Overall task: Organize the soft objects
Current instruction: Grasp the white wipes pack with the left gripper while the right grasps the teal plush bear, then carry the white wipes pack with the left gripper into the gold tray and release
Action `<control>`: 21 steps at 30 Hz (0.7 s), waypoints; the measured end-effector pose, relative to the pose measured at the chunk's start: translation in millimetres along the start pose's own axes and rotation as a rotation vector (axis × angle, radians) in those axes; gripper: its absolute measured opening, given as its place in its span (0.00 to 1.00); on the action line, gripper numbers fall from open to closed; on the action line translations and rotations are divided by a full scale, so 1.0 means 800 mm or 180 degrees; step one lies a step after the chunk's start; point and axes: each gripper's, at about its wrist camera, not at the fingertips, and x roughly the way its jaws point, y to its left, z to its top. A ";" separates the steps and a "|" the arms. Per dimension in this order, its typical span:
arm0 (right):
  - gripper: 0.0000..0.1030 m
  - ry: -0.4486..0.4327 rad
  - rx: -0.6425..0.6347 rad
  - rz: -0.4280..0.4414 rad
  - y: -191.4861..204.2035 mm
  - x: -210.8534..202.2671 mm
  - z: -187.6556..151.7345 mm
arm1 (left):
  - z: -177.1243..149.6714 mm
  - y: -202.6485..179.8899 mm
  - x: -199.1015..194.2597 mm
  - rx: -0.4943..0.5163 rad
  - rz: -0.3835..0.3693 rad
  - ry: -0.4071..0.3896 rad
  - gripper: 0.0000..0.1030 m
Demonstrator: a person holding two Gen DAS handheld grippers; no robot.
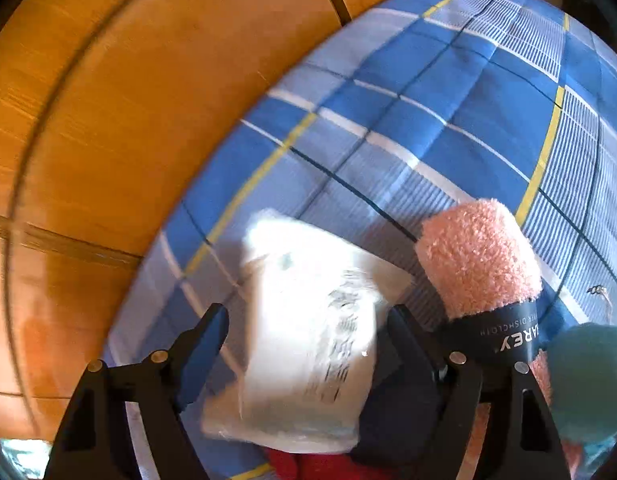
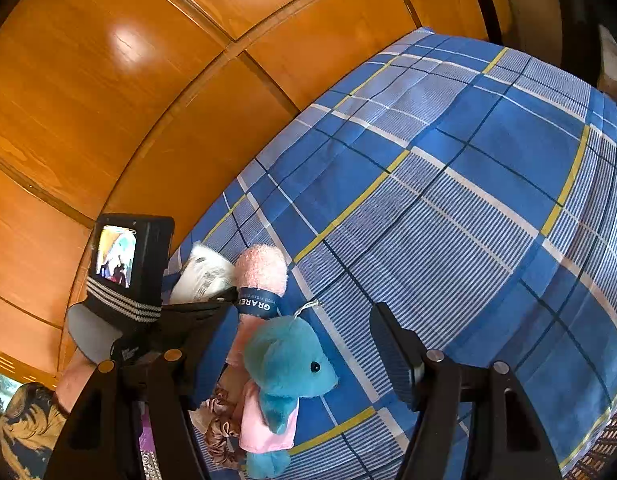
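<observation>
The left gripper (image 1: pixel 306 332) has its black jaws spread wide, and a white plastic-wrapped soft packet with blurry dark print (image 1: pixel 308 332) sits in the gap between them. I honestly can't tell if either finger is touching it — it looks like it's just lying there on the blue plaid bedsheet with yellow and white stripes (image 1: pixel 448 112), not clamped. Right beside the packet, on its right, is a rolled pink fuzzy dishcloth with a dark paper band around it (image 1: pixel 478 256), lying on the sheet with the band end toward the camera. A bit of teal plush (image 1: pixel 588 376) pokes in at the far right edge, and something red (image 1: pixel 292 464) shows at the bottom under the packet, too cut off to name.

The right gripper (image 2: pixel 304 340) is also wide open and holding nothing. Between its fingers, on the sheet, lies a teal stuffed bear in a pink shirt (image 2: pixel 286 372), with the pink roll (image 2: pixel 260 268) just past its head and the white packet (image 2: pixel 204 276) beyond that. A brown satin scrunchie (image 2: pixel 220 432) sits just beside the bear's left side.

No bin or basket shows in either view — everything's loose on the bed, lined up near the glossy orange wooden panel wall (image 2: pixel 148 100).
</observation>
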 end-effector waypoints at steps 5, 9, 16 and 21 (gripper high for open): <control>0.67 0.0003 0.0008 -0.0023 0.000 0.001 0.001 | -0.007 0.012 0.001 -0.0118 -0.0182 0.0063 0.59; 0.67 0.0020 -0.0053 -0.0088 0.003 0.004 0.001 | -0.012 0.012 -0.007 -0.0149 -0.0151 0.0051 0.44; 0.67 0.0153 -0.0138 -0.0078 0.009 0.016 -0.002 | -0.017 0.047 -0.048 -0.0723 -0.0391 -0.0005 0.42; 0.67 0.0198 -0.0238 -0.0136 0.013 0.022 -0.009 | -0.017 0.101 -0.097 -0.1351 -0.0423 -0.0201 0.42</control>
